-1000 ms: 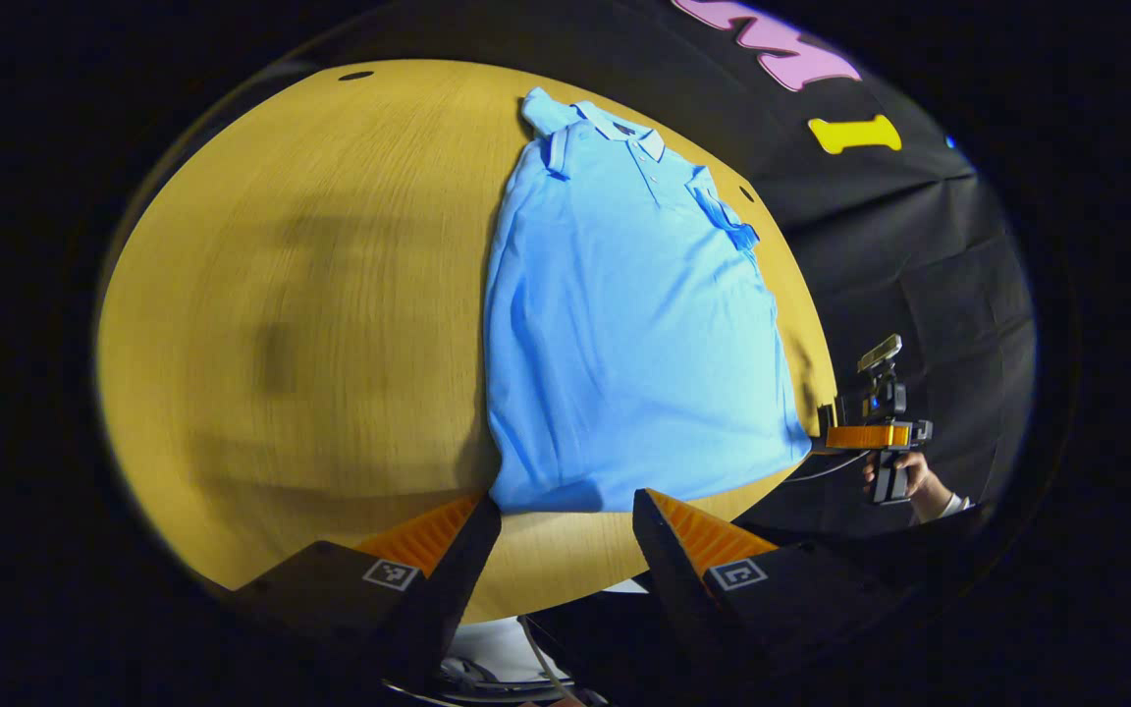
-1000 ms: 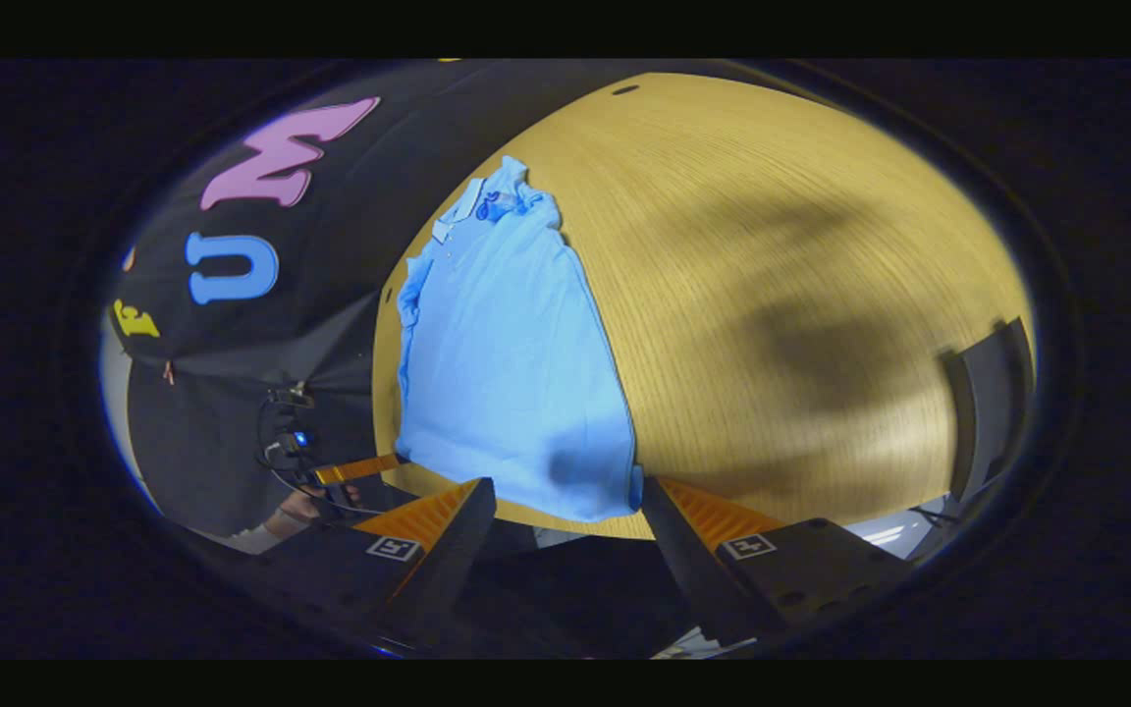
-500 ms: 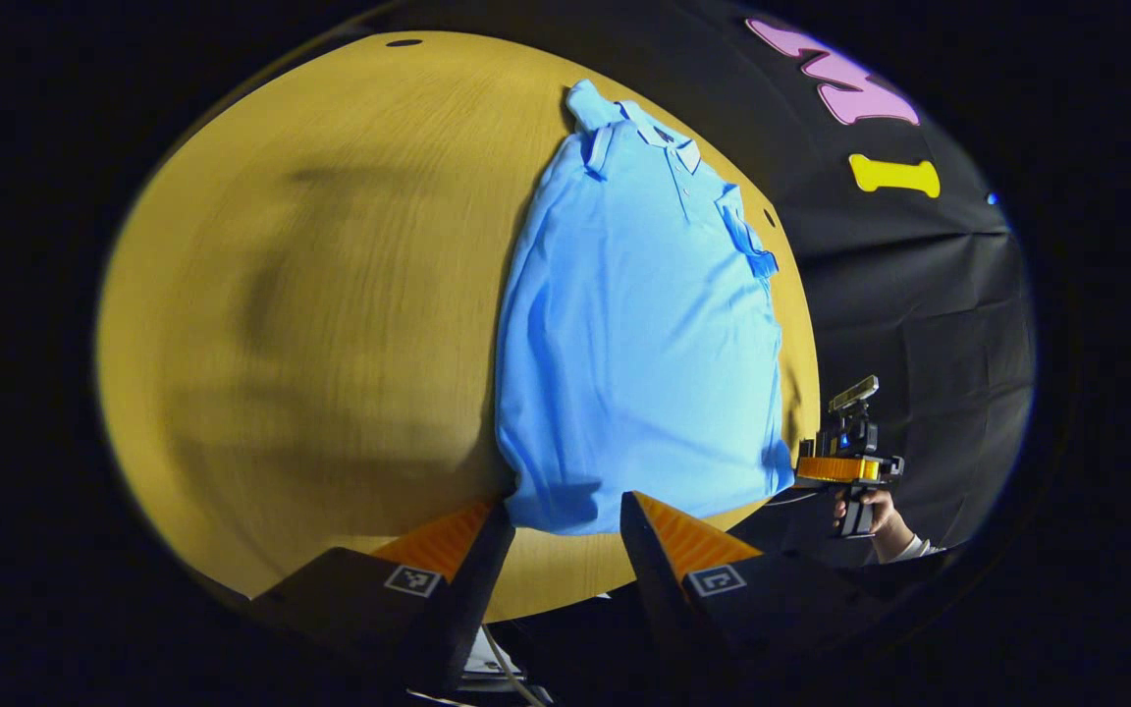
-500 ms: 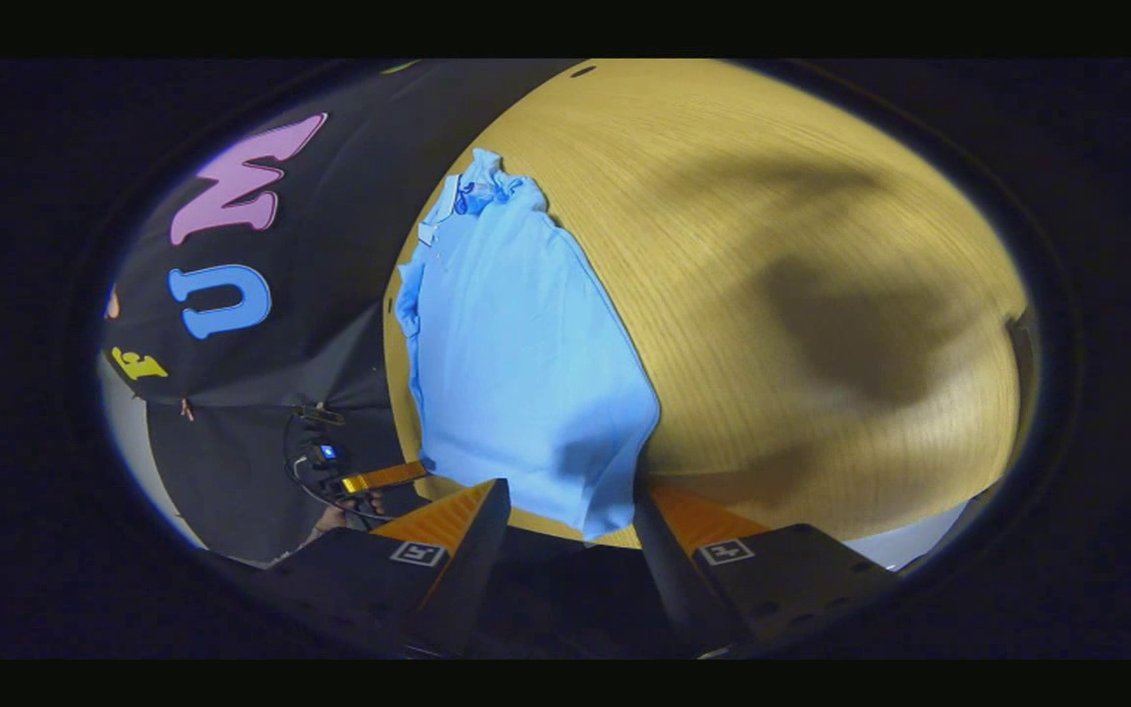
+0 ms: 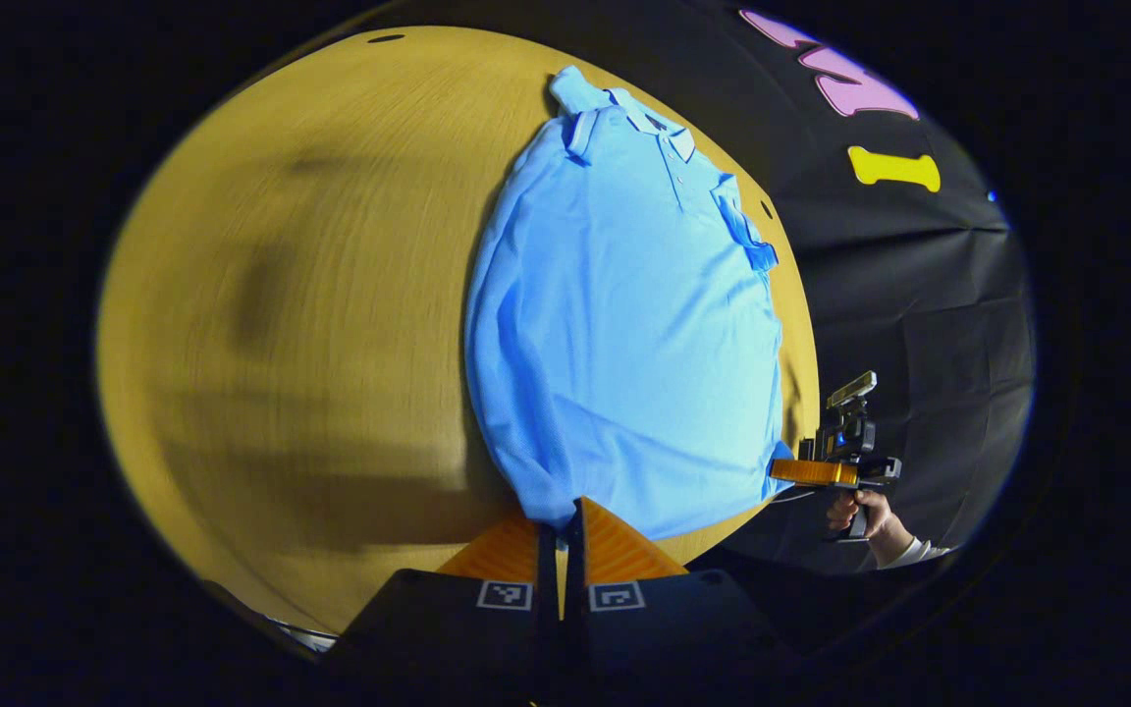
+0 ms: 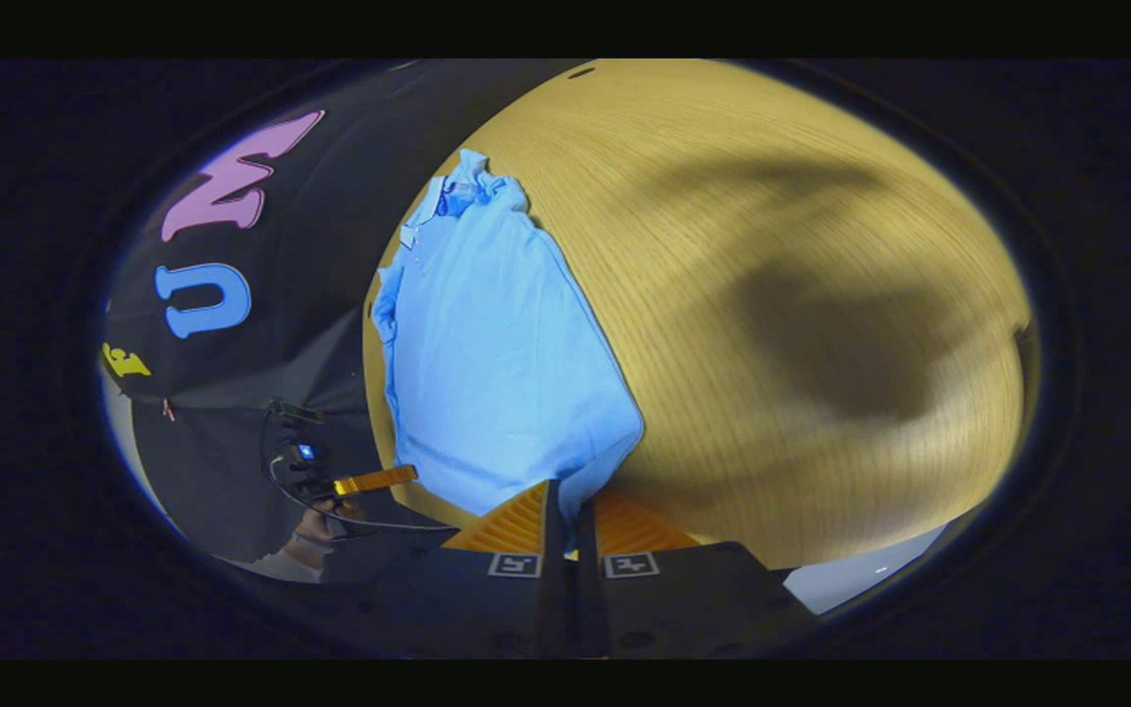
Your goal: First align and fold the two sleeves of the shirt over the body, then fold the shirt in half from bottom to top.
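Observation:
A light blue polo shirt (image 5: pixel 624 324) lies flat on the wooden table (image 5: pixel 310 324), collar at the far end, both sleeves folded in over the body. My left gripper (image 5: pixel 560 516) is shut on one bottom corner of the shirt's hem. My right gripper (image 6: pixel 569 499) is shut on the other bottom corner of the shirt (image 6: pixel 497 363). In the left gripper view the right gripper (image 5: pixel 816 471) and the hand holding it appear at the hem's far corner. In the right gripper view the left gripper (image 6: pixel 369 481) appears at the lower left by the hem.
The wooden table (image 6: pixel 801 324) stretches wide beside the shirt, crossed by soft shadows. The black cloth wall (image 5: pixel 919 295) stands close behind the table's edge near the shirt. A small dark hole (image 5: pixel 385 38) marks the far tabletop.
Both grippers moved in onto the hem and went from open to shut, each pinching a bottom corner of the shirt. The hem corners are slightly bunched now.

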The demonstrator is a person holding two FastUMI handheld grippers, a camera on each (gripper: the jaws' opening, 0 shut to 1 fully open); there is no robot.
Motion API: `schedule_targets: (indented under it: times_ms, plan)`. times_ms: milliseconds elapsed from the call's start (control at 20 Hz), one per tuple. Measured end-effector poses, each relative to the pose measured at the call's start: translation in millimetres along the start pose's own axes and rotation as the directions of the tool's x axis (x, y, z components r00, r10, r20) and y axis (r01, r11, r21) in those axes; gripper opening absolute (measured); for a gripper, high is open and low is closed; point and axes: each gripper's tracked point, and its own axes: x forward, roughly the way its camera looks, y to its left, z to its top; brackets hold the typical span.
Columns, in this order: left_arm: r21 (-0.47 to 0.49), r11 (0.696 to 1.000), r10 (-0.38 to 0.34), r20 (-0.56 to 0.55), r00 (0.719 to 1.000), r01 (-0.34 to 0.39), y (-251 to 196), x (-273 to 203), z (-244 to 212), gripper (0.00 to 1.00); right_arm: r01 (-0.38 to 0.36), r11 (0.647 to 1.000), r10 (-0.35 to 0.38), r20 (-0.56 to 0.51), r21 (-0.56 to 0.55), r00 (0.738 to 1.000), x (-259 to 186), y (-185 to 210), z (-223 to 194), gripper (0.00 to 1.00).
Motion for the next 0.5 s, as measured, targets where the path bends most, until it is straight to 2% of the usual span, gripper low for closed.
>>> schedule_targets:
  times_ms: [200,350,500]
  plan:
    - [0.064,0.998,0.028,0.028,0.999,-0.030,-1,-5,6,0.06,0.009,0.998,-0.011,-0.015,-0.067,1.000,-1,8,0,0.05]
    - [0.082,0.997,0.004,0.091,0.996,-0.011,-12,-17,26,0.06,-0.032,0.992,0.032,0.002,-0.122,0.999,-4,30,10,0.05]
    - [0.144,0.989,-0.007,0.171,0.985,-0.018,-25,-34,52,0.06,-0.071,0.979,0.076,0.019,-0.190,0.997,-2,55,27,0.05]
